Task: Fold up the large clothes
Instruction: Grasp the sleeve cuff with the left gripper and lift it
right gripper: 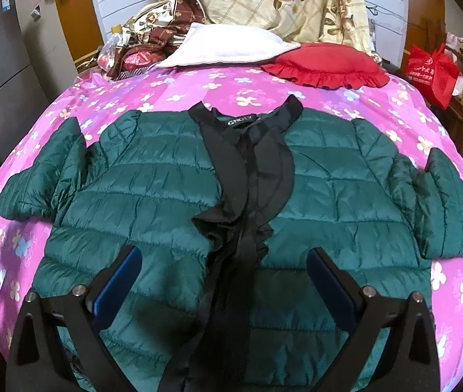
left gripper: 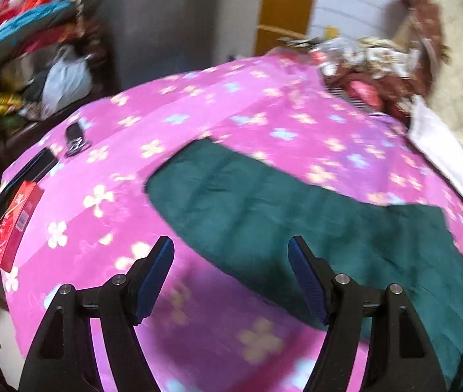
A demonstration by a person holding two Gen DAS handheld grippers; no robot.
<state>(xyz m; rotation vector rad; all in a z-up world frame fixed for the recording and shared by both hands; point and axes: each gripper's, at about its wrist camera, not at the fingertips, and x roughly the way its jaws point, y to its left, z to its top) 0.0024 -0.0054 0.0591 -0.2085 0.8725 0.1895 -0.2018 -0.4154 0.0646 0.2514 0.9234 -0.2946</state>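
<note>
Right wrist view takes in the whole bed [right gripper: 199, 81] under its pink flowered cover, and the green quilted jacket [right gripper: 166, 202] lies flat on it, front up, black placket [right gripper: 247, 176] down the middle, both sleeves thrown out to the sides. The right gripper [right gripper: 225, 281] hovers over the near hem, jaws wide apart, nothing between them. The left gripper [left gripper: 231, 271] is just as open and empty, hanging over the bedcover beside the left sleeve [left gripper: 231, 196].

Judging from this, the sleeve fold comes first: the left gripper should pinch the cuff end, not mid-sleeve, and lay it across the chest while the right pins the body, since slick padding tends to slide.

Only the left view shows the red box [left gripper: 16, 225] and dark phones at the bed's left edge; only the right shows the collar label, white pillow [right gripper: 228, 45] and red cushion [right gripper: 326, 65].
</note>
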